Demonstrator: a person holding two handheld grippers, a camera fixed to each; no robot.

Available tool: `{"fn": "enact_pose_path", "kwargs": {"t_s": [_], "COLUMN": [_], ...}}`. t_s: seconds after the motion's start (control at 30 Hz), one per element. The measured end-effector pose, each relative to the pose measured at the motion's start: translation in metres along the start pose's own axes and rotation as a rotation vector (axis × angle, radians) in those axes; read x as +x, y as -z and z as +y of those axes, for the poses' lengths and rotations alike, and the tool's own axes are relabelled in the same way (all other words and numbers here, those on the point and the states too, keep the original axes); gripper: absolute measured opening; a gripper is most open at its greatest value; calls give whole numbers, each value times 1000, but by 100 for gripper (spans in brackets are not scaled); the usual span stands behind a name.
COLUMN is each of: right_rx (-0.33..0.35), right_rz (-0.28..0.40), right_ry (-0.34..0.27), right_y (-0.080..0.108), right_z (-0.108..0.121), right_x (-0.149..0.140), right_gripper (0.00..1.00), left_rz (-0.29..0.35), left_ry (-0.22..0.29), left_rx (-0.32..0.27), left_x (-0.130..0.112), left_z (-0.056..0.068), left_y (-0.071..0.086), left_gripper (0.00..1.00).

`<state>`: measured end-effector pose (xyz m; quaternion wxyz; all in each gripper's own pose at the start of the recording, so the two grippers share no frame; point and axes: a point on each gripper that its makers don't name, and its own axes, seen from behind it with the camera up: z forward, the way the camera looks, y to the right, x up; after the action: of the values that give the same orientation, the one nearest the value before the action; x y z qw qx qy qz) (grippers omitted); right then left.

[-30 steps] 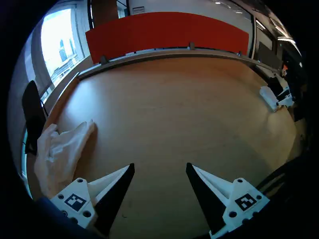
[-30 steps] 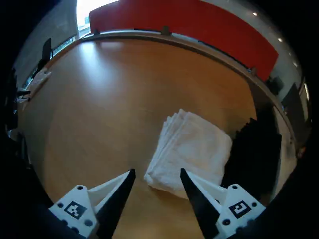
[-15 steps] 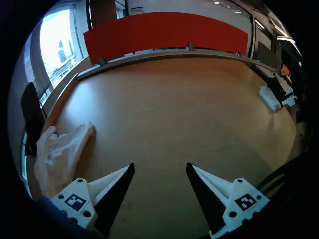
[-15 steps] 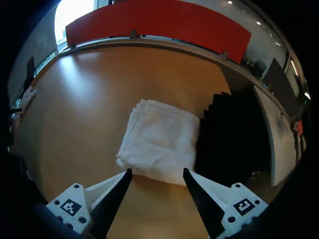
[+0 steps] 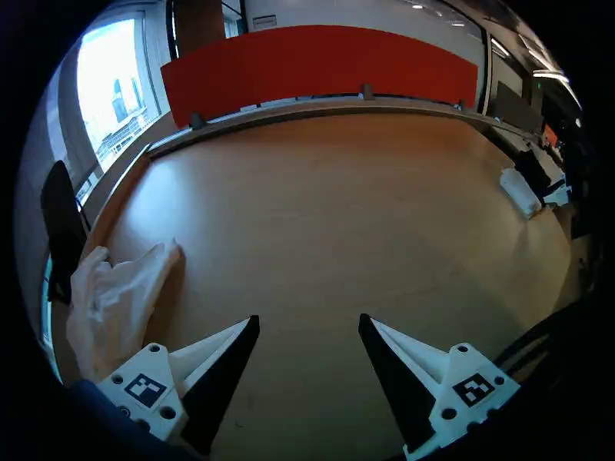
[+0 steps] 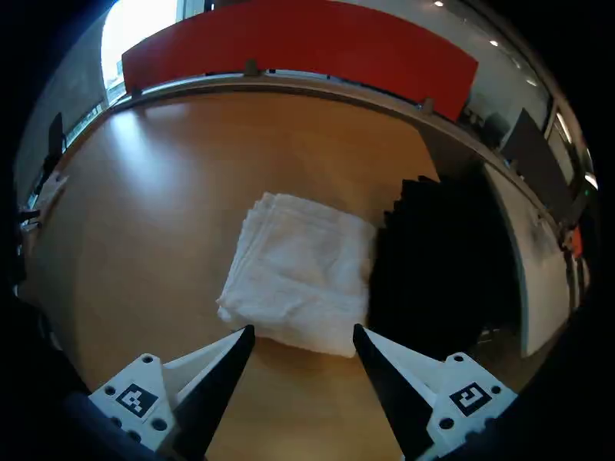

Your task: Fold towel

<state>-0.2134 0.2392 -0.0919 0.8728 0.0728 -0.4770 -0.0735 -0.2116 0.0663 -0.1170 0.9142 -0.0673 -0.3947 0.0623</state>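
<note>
One folded white cloth towel [image 6: 300, 276] is laid just before the open right claw [image 6: 302, 329]; the left claw [image 5: 308, 318] is held open.

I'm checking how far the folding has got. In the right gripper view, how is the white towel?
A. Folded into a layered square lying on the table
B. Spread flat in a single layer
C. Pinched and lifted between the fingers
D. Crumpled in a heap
A: the white towel lies on the wooden table as a neat square with stacked layers showing along its edge, just ahead of the right gripper, whose fingers stand apart.
</note>
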Motion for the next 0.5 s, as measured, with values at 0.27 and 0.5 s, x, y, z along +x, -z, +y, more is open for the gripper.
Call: {"fn": "enact_pose_path", "kwargs": {"t_s": [0.27, 0.5], "right_rx": [-24, -70], "right_rz": [52, 145], "right_ry": [-43, -105], "right_y": [6, 16], "right_z": [2, 1], "right_x": [9, 25], "right_gripper": [99, 99], "left_rz": [17, 35], "left_ry": [32, 60], "left_rx": [6, 7], "left_x": [4, 10], "left_z": [0, 2], "left_y": [1, 0], "left_gripper": [96, 96]}}
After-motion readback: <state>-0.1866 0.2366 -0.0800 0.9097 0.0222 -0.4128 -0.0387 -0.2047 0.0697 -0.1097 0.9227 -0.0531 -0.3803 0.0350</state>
